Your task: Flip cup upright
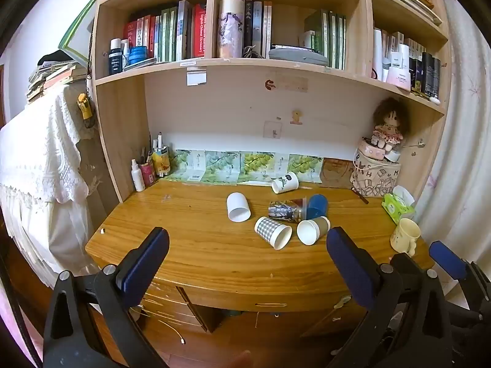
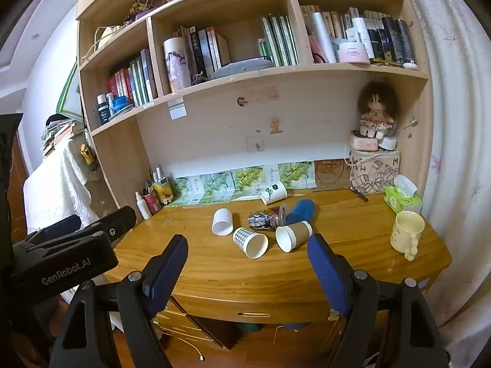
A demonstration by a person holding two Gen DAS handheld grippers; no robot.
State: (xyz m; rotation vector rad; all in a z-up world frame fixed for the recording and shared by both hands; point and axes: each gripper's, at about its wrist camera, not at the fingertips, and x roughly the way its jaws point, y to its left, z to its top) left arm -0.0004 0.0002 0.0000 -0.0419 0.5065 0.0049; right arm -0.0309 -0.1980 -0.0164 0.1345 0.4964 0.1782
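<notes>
Cups lie tipped mid-tabletop; both tongs, left tongs and right tongs, gape wide and empty, short of them; take the checked cup across its wall, then swing the mouth upward

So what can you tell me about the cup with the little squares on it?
The checked cup looks like a paper cup with a grey-and-white grid print and a plain white inside. It is lying on its side on the wooden desk, with its open mouth turned toward the front edge and its base pointing back. It seems empty. The brown-sleeved cup lies close on its right; whether they touch is unclear. Neither pair of tongs is near it.
</notes>
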